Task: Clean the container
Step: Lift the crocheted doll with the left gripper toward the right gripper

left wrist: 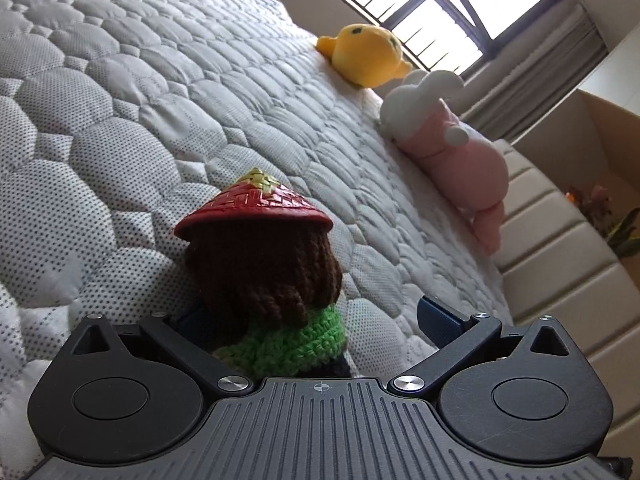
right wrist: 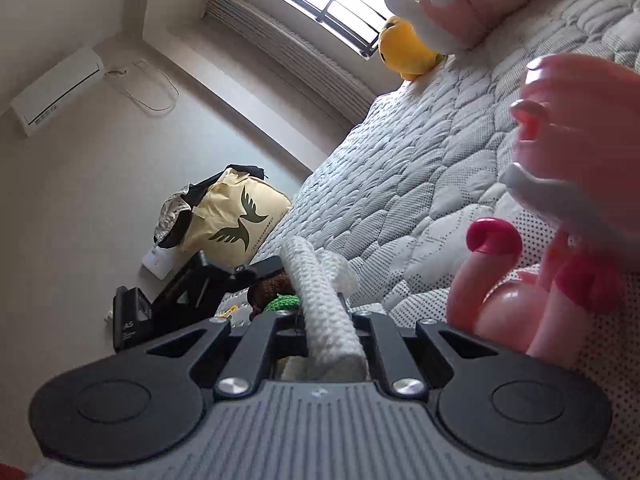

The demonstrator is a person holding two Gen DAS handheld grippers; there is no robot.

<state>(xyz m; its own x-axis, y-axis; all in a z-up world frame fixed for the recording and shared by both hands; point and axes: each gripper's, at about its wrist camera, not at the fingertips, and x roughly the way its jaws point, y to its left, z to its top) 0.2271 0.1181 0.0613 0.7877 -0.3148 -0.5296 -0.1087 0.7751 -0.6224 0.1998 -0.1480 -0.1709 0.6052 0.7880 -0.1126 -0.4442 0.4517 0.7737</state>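
Crocheted and upright, a doll (left wrist: 264,280) stood nearest the left gripper (left wrist: 312,320), between its spread fingers; the blue right finger pad (left wrist: 440,322) was clear of the doll, while the left one was hidden behind it. It wore a red woven-look conical hat (left wrist: 256,208), brown yarn hair and a green collar. Beyond it on the quilted grey mattress (left wrist: 160,100) lay a yellow plush (left wrist: 366,56) and a pink-and-white plush (left wrist: 452,148), near the bed's edge under a barred window (left wrist: 440,4).

Right gripper (right wrist: 320,320) was closed on a white knitted strip (right wrist: 324,304) running forward between its fingers. A glossy pink toy (right wrist: 560,200) crowded its right side. A tan bag (right wrist: 236,216) leaned by the wall. No container could be made out in either view.
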